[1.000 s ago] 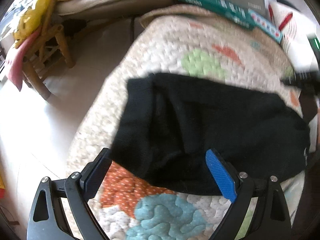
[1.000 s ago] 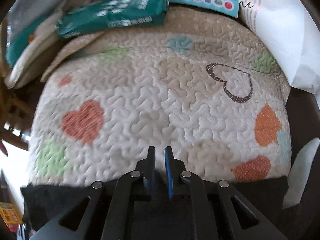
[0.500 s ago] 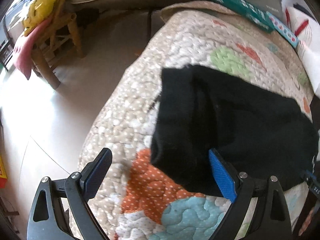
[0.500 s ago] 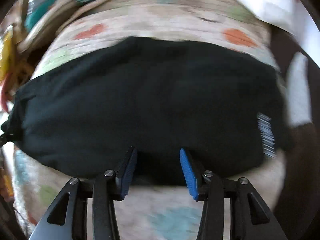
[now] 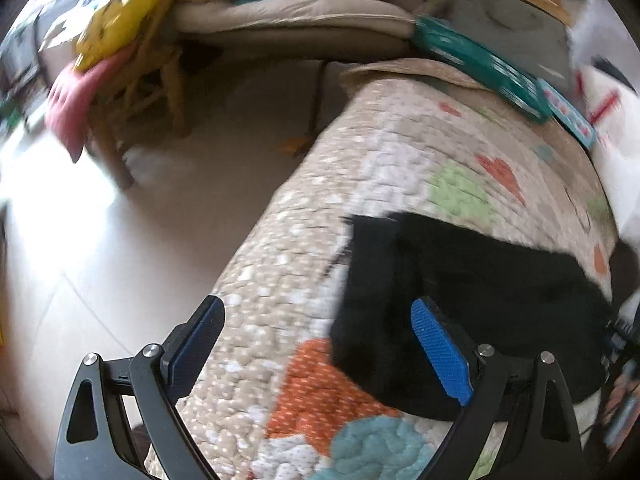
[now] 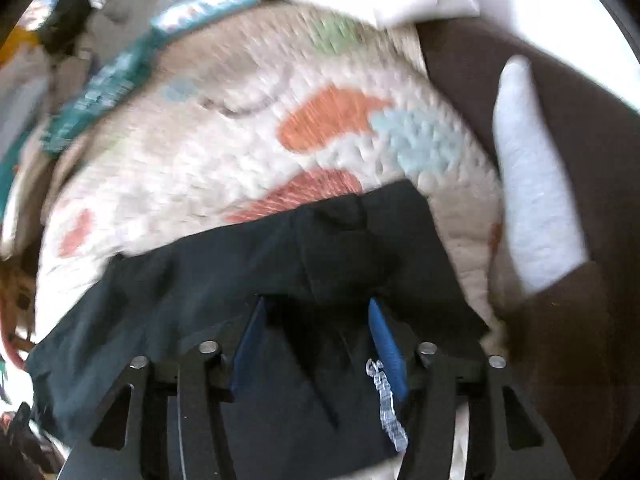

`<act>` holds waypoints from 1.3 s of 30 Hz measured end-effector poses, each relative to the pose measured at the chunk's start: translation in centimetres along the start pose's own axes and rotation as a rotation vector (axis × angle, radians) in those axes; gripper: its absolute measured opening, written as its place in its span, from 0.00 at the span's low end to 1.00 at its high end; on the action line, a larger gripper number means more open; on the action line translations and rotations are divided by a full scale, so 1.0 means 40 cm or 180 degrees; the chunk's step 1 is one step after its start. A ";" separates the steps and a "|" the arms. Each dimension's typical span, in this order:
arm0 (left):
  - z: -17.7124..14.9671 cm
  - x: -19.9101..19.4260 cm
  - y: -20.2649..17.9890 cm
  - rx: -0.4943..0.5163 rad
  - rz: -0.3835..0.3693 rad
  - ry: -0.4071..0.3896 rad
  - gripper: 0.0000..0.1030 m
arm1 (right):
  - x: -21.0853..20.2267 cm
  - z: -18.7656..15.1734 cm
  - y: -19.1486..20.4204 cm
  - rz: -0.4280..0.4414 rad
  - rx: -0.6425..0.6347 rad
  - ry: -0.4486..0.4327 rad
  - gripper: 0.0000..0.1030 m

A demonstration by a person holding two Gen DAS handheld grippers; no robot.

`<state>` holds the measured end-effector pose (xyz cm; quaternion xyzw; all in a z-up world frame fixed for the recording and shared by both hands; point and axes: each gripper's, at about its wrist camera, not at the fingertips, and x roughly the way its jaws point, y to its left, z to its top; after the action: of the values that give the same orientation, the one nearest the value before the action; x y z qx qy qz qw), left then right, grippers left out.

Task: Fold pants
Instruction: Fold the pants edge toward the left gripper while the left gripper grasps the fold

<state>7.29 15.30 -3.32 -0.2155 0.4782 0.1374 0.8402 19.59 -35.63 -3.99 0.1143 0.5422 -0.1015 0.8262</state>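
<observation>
The black pants [image 5: 472, 292] lie folded in a flat bundle on a quilted cover with coloured hearts [image 5: 400, 168]. My left gripper [image 5: 320, 344] is open and empty above the quilt's left edge, just left of the pants. In the right wrist view the pants [image 6: 240, 280] fill the lower half, with a white label [image 6: 386, 400] hanging near the right finger. My right gripper [image 6: 316, 340] is open over the pants and holds nothing.
A teal packet [image 5: 472, 60] and a narrow box [image 5: 572, 116] lie at the quilt's far end. A wooden chair with yellow and pink cloths [image 5: 112, 64] stands on the pale floor [image 5: 80, 240] to the left. A brown sofa arm with a white cloth [image 6: 532, 184] borders the right.
My right gripper has opened and let go of the pants, which now lie on the quilt. My left gripper has drifted left, away from the pants' edge.
</observation>
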 end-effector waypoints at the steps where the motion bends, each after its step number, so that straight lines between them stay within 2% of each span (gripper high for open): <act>1: 0.007 0.002 0.024 -0.0121 -0.0026 0.0033 0.92 | 0.000 0.005 0.013 -0.0059 -0.0020 -0.0025 0.66; 3: 0.022 0.013 0.082 -0.0468 -0.0102 0.0114 0.92 | -0.017 0.005 0.063 -0.0262 -0.0221 -0.0052 0.68; 5: 0.028 0.017 0.122 -0.0686 -0.0122 0.0150 0.92 | -0.060 -0.014 0.126 -0.0429 -0.0649 -0.0267 0.68; 7: 0.021 0.016 0.150 -0.0803 -0.0130 0.0151 0.92 | -0.092 -0.038 0.188 -0.0399 -0.1013 -0.0386 0.68; 12: -0.018 0.028 0.150 -0.0835 -0.0254 0.0257 0.92 | -0.151 -0.102 0.376 0.0260 -0.1662 -0.0291 0.68; 17: -0.068 0.041 0.135 -0.0907 -0.0499 0.0429 0.92 | -0.142 -0.153 0.598 0.0711 -0.2150 -0.0063 0.68; 25: -0.076 0.013 0.111 -0.0795 -0.0521 0.0279 0.91 | -0.075 -0.257 0.939 0.1378 -0.2922 0.0505 0.68; 31: -0.069 0.007 0.138 -0.0849 -0.0469 0.0280 0.91 | -0.002 -0.327 1.065 0.1367 -0.3370 0.0784 0.68; 35: -0.068 -0.020 0.125 -0.0624 -0.0356 0.0124 0.92 | 0.020 -0.378 1.110 0.1303 -0.3653 0.0823 0.75; 39: -0.073 -0.006 0.107 -0.0524 -0.0343 0.0164 0.92 | 0.018 -0.424 1.144 0.1221 -0.3956 0.0832 0.76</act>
<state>3.13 17.56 -5.42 -0.3128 0.4744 0.1253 0.8133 18.42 13.05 -7.60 -0.2777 0.5657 0.3938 0.6692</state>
